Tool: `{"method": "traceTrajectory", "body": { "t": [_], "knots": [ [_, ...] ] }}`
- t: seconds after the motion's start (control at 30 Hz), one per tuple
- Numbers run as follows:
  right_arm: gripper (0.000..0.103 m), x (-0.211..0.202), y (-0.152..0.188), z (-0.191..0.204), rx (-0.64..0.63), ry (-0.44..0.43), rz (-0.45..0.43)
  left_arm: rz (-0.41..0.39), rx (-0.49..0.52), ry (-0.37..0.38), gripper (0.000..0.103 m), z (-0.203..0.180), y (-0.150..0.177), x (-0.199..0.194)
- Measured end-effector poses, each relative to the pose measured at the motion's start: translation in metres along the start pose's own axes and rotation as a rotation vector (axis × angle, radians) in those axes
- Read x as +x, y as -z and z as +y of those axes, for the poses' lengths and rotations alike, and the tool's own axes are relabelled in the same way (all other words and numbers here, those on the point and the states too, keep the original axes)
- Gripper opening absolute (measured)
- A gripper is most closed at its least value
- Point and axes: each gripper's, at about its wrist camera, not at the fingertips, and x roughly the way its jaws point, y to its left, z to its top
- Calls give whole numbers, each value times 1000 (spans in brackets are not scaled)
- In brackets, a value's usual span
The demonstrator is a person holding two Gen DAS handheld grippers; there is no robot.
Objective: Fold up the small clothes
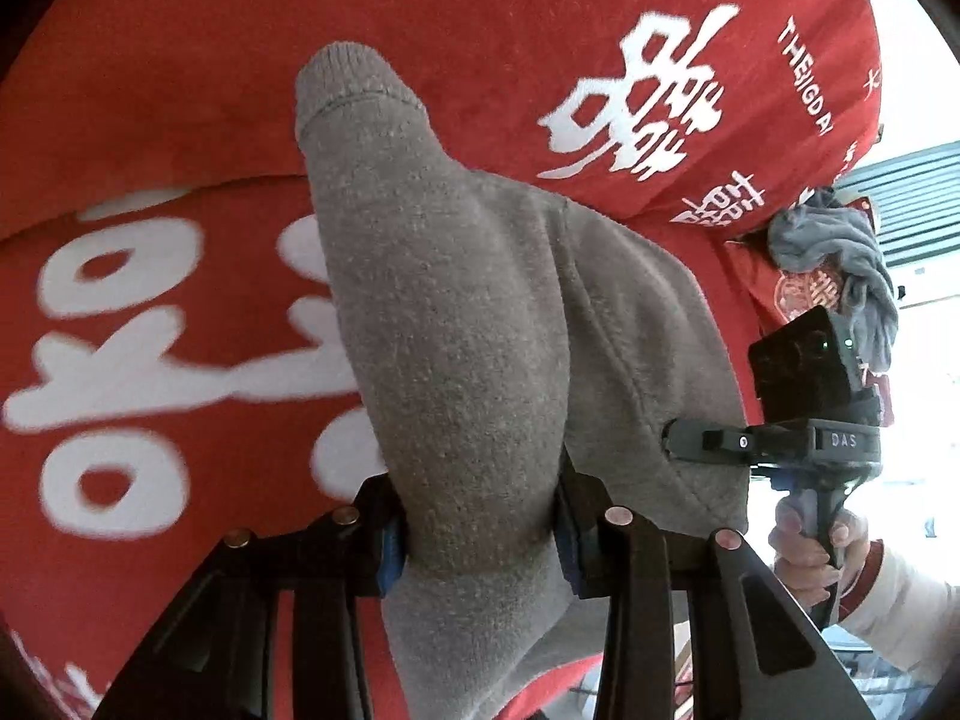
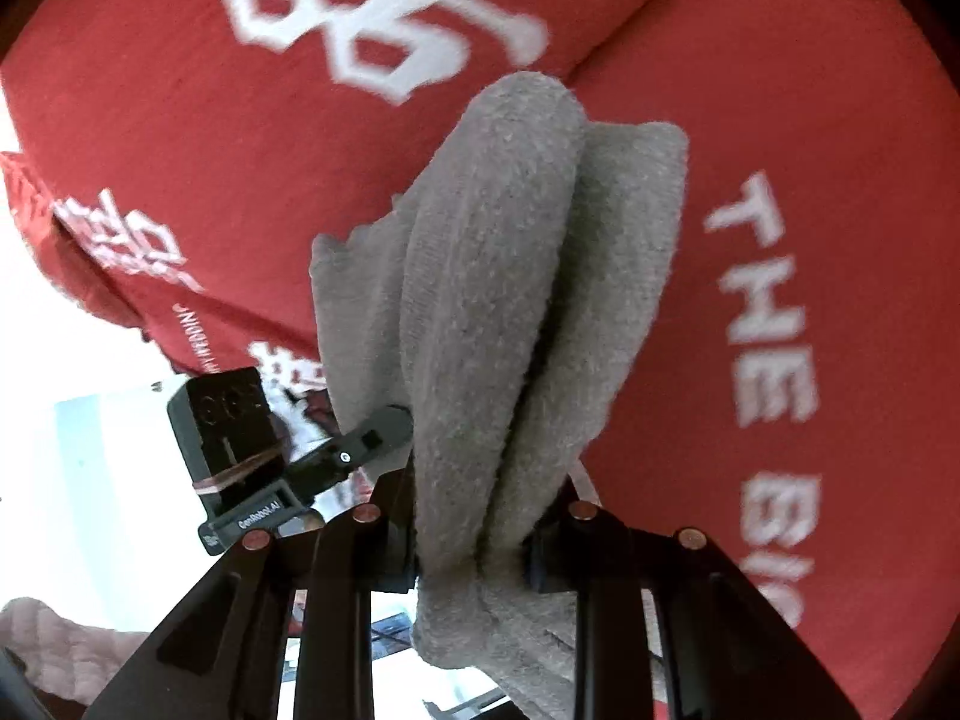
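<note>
Left gripper (image 1: 480,531) is clamping a grey sock (image 1: 456,324) between its blue-padded fingers (image 1: 389,546), jaws pinched onto the fabric w/ the sock bunching through the gap and its toe end sticking out ahead. Right gripper (image 2: 471,546) is squeezing the same sock, it seems, gripping two thick folds of it side by side btwn its jaws; the wide lens is making it hard to be sure it's one sock rather than a pair. In the left wrist view the right gripper (image 1: 678,444) is biting the sock's far edge from the side, w/ the person's right hand (image 1: 816,546) wrapping the handle. Sock is hanging in the air btwn both grippers, just above a red cloth (image 1: 180,120) w/ big white characters. Further off, a crumpled blue-grey garment (image 1: 840,252) is lying on the red cloth near its edge
</note>
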Motion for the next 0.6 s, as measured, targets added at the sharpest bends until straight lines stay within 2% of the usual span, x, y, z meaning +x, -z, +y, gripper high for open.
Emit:
{"method": "traceTrajectory", "body": {
  "t": [0.1,0.2,0.3,0.37,0.47,0.53,0.57,0.6],
  "knots": [
    [27,16,16,9,-5,-13,28,3,-11,-33,41,15,20,-17],
    [28,38,27,6,-18,31,65,33,-24,-92,41,45,45,-21],
    [28,63,36,-1,-55,116,108,62,-29,-164,41,69,64,-10],
    [27,70,39,-6,-82,186,107,48,-43,-192,41,81,70,-10],
    [30,56,37,-10,-107,318,63,22,-95,-208,41,91,75,-21],
    [35,52,37,-4,-174,521,50,12,-86,-264,52,87,77,-26],
    [35,49,37,-2,-199,586,49,6,-81,-312,62,84,78,-29],
    [35,47,38,0,-203,604,45,-1,-77,-350,68,80,80,-31]
  ]
}}
